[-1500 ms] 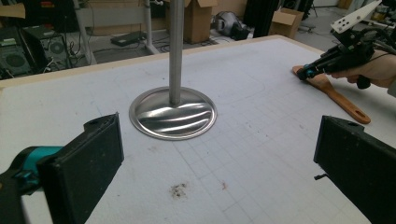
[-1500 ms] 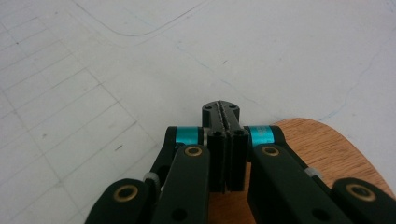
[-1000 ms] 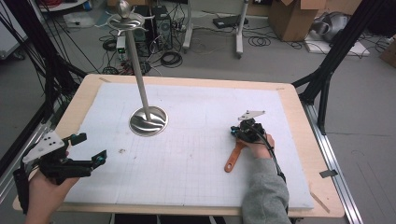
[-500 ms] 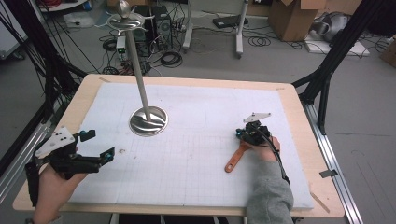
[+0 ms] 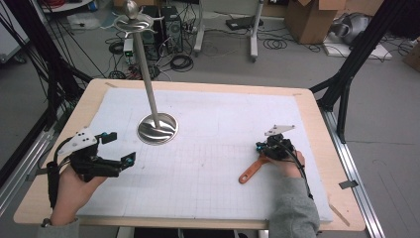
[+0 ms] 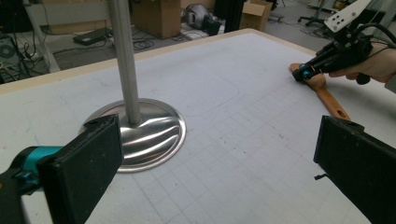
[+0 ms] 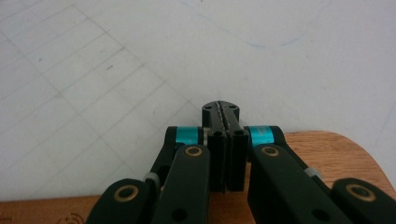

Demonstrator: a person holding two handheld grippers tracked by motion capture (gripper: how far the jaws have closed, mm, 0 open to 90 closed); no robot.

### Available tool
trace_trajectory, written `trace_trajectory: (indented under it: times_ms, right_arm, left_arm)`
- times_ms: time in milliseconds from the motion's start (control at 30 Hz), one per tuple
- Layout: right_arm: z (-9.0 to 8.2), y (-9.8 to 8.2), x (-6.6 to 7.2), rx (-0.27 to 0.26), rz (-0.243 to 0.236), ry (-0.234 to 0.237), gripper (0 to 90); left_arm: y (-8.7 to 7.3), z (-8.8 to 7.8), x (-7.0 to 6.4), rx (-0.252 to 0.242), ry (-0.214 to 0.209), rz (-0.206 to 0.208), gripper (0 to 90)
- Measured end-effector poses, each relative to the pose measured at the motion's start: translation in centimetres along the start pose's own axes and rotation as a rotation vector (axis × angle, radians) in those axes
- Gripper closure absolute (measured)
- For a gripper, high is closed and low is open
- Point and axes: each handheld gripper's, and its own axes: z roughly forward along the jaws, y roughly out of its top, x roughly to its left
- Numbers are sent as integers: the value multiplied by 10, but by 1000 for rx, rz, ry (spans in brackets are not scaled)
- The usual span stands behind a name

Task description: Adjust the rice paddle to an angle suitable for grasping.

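Note:
A steel stand with a round base (image 5: 157, 129) and a tall pole (image 5: 143, 64) rises left of centre on the white grid mat (image 5: 218, 119). My left gripper (image 5: 120, 147) hovers near the mat's left edge, open and empty, with its jaws pointing toward the stand base (image 6: 149, 135). A wooden spatula (image 5: 249, 172) lies on the mat at the right. My right gripper (image 5: 260, 147) is at its broad end, jaws shut together with nothing between them. In the right gripper view the shut tips (image 7: 221, 109) sit over the spatula's wooden blade (image 7: 327, 149).
The mat covers a wooden table (image 5: 317, 114) framed by black posts. Beyond the far edge lie cables (image 5: 181, 62), boxes (image 5: 307, 20) and equipment on the floor. Open mat lies between the stand and the spatula.
My left gripper has moved right, toward the stand. My right gripper has shifted a little to the right over the spatula's broad end, still shut. The spatula has hardly moved.

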Motion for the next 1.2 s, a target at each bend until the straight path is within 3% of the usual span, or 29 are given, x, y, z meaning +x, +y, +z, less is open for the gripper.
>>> trace_trajectory:
  times_ms: [800,1200]
  right_arm:
    - [-31,-32,-11,11,47,16,898]
    - [-44,-42,-11,42,39,17,897]
  left_arm:
    - [11,36,-7,13,-82,23,19]
    - [15,47,-9,11,-107,26,19]
